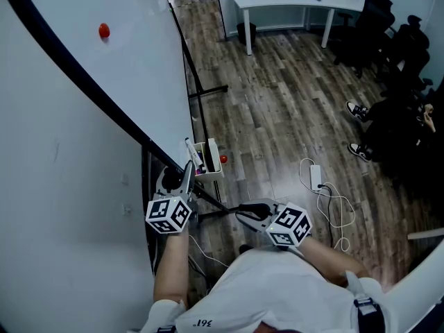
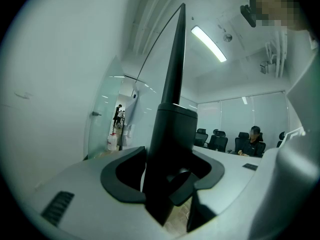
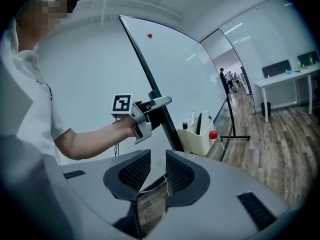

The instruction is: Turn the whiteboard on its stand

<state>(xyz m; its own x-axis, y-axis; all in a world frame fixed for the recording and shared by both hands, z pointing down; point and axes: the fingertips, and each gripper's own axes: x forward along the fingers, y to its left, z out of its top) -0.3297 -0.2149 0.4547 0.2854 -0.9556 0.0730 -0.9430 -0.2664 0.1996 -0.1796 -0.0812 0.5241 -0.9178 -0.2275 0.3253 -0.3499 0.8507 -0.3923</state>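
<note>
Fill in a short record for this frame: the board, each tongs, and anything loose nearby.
whiteboard: tilted on its black stand; red magnet on its face
left tongs: closed on the whiteboard's black frame edge
right tongs: open, empty, clear of the board
marker holder: white, beside the board's lower edge
floor: white power strip with cable
</note>
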